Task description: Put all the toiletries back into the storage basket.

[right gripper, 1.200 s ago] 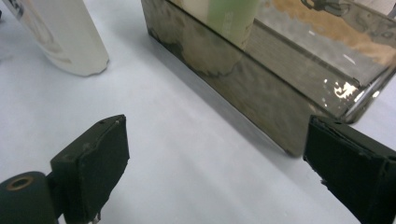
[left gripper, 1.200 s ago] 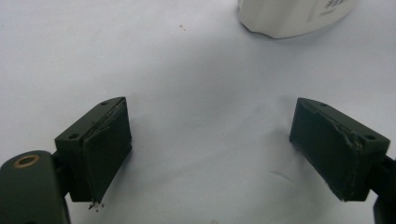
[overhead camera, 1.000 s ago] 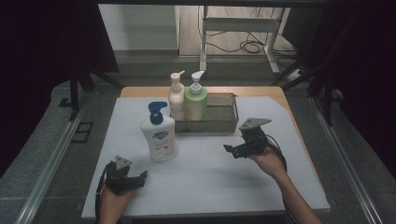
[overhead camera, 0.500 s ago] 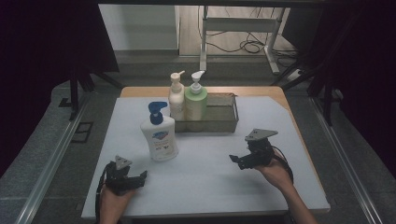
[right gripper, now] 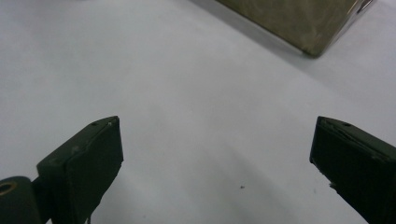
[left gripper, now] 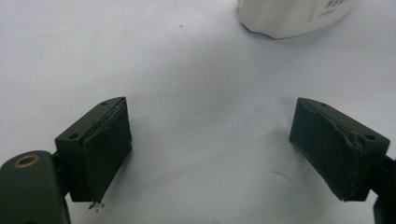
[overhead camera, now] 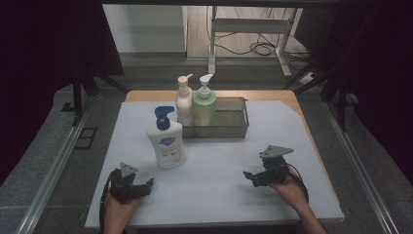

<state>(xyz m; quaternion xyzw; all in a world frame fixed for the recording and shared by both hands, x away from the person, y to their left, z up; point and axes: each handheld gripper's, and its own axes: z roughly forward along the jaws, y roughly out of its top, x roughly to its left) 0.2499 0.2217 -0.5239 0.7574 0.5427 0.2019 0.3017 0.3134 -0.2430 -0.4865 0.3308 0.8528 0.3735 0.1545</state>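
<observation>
A: High view first: what is the surface like?

B: A pale sheet [overhead camera: 214, 165] covers a wooden table [overhead camera: 272, 96], ringed by grey floor and dark curtains; a metal stand [overhead camera: 248, 27] with loose cables sits behind.

A: And the bottles?

B: The white bottle with a blue pump [overhead camera: 166, 139] stands upright on the sheet, left of centre, just in front of the metal tray [overhead camera: 229, 127]. The tray holds a cream bottle [overhead camera: 183, 100] and a green bottle [overhead camera: 204, 103] side by side at its left end.

A: The grippers?

B: The left gripper [overhead camera: 144, 185] rests near the front edge, jaws spread wide and empty, the white bottle near and ahead. The right gripper [overhead camera: 249, 176] is also gaping and empty, well apart from the tray.

A: Anything different from a second ago?

B: The right gripper has drawn back toward the person and lower; the left one and the bottles sit as before.
</observation>
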